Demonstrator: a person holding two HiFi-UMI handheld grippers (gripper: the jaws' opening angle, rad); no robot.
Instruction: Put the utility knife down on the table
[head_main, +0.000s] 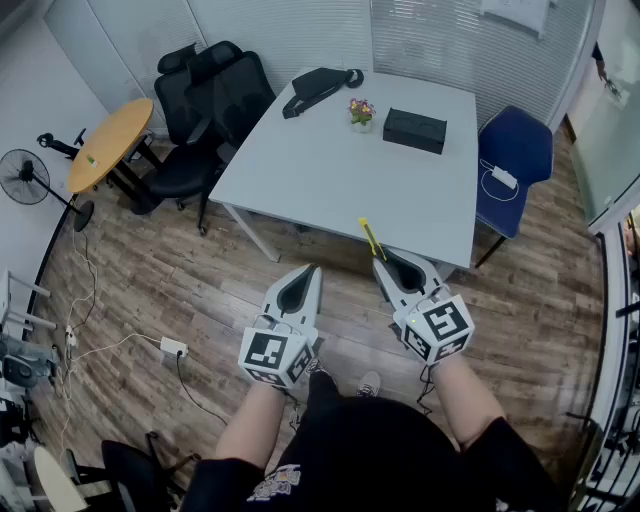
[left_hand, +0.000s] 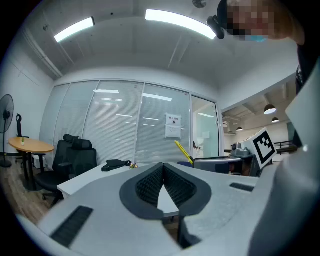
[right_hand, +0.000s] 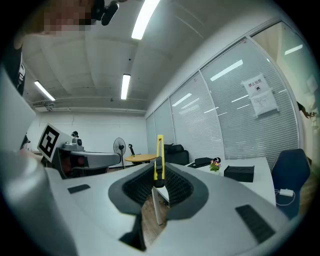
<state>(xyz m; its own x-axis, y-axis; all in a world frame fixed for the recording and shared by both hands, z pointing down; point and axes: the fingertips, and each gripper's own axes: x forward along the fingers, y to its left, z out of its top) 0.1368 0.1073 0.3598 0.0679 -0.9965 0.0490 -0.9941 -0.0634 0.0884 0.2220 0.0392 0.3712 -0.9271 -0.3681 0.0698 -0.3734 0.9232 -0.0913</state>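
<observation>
A slim yellow utility knife (head_main: 371, 238) (right_hand: 159, 161) stands upright between the jaws of my right gripper (head_main: 384, 263) (right_hand: 158, 182), which is shut on it. It hangs in the air above the near edge of the white table (head_main: 330, 170). In the left gripper view the same knife (left_hand: 183, 152) shows at the right, past my own jaws. My left gripper (head_main: 311, 270) (left_hand: 163, 179) is shut with nothing in it, held over the wooden floor short of the table's edge.
On the table lie a black pouch (head_main: 320, 88), a small potted flower (head_main: 361, 113) and a black box (head_main: 414, 130). Black office chairs (head_main: 205, 100) stand at its left, a blue chair (head_main: 514, 160) at its right. A round wooden table (head_main: 110, 143) and a fan (head_main: 25, 177) stand further left.
</observation>
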